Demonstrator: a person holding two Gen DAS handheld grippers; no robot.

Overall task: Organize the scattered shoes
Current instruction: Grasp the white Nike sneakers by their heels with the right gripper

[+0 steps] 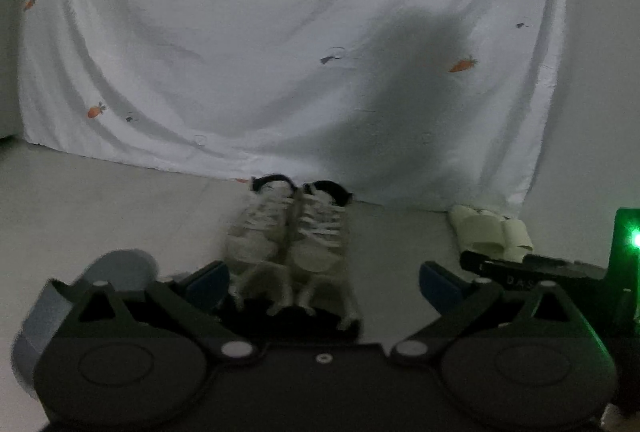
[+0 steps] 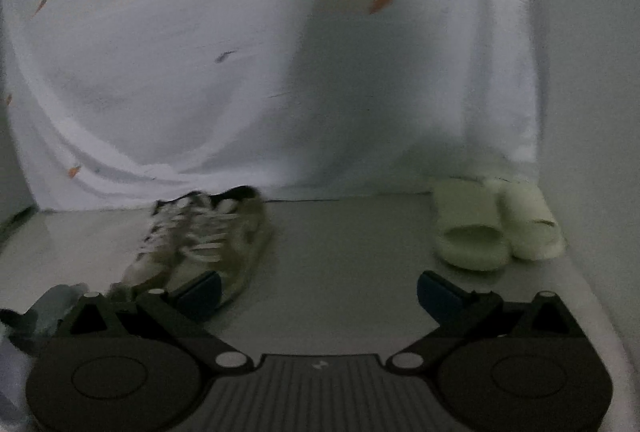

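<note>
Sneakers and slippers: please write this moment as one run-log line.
sneakers: paired by cloth | slippers: paired, at right | left gripper: jaws open, empty | right gripper: jaws open, empty

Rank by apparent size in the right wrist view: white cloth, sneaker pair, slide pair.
1. white cloth, by far the largest, filling the backdrop.
2. sneaker pair and slide pair: similar spread; the sneakers look slightly bigger but lie nearer the camera, so I won't rank them.
</note>
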